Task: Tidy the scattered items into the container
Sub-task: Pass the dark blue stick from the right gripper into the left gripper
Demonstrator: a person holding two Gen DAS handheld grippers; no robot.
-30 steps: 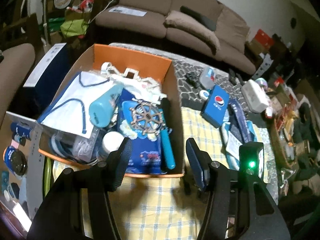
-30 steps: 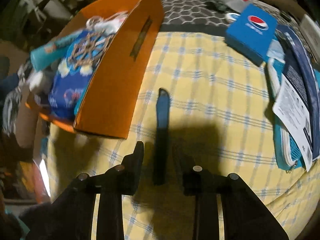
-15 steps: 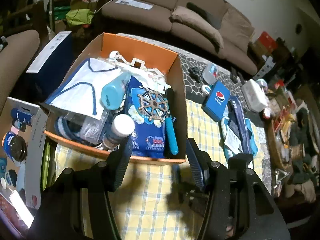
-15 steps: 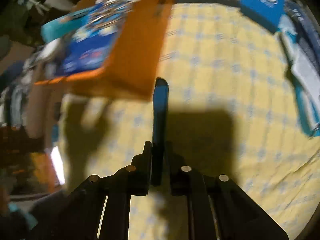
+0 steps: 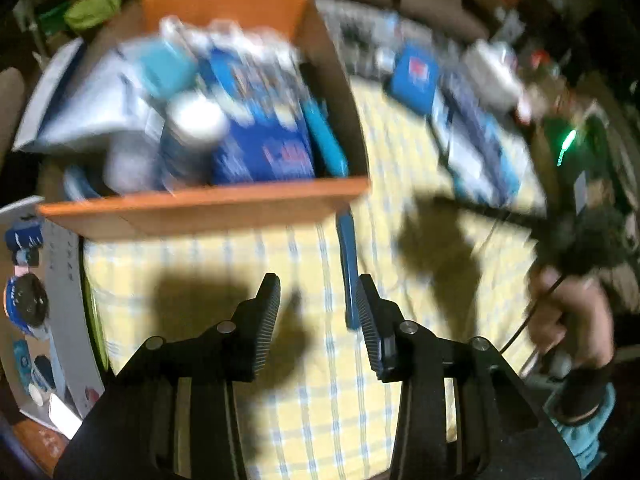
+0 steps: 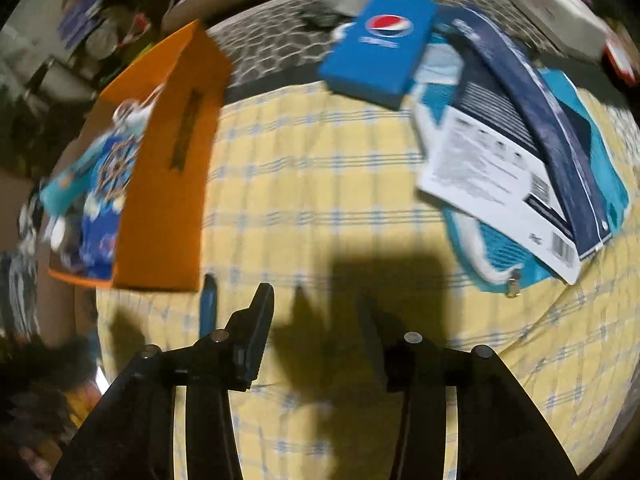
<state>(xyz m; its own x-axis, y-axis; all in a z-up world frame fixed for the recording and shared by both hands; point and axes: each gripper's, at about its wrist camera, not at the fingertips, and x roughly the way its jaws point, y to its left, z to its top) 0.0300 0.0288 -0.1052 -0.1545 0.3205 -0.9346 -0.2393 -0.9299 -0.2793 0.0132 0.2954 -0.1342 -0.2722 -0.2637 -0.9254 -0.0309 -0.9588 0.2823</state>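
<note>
I am between picks: both my left tongs (image 5: 316,300) and right tongs (image 6: 316,312) stand apart and empty. The slim blue flat stick (image 5: 347,268) lies on the yellow checked cloth of the desk (image 6: 320,184), just ahead of my left tongs, beside their right finger, and left of my right tongs. Its long axis runs away from me, far end nearly touching the orange cardboard box (image 5: 200,212). Next I likely need to straddle its near end, close, and lift it over the box wall.

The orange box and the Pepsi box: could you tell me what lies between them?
Only bare yellow checked cloth separates the orange box from the Pepsi box, per the right wrist view.
</note>
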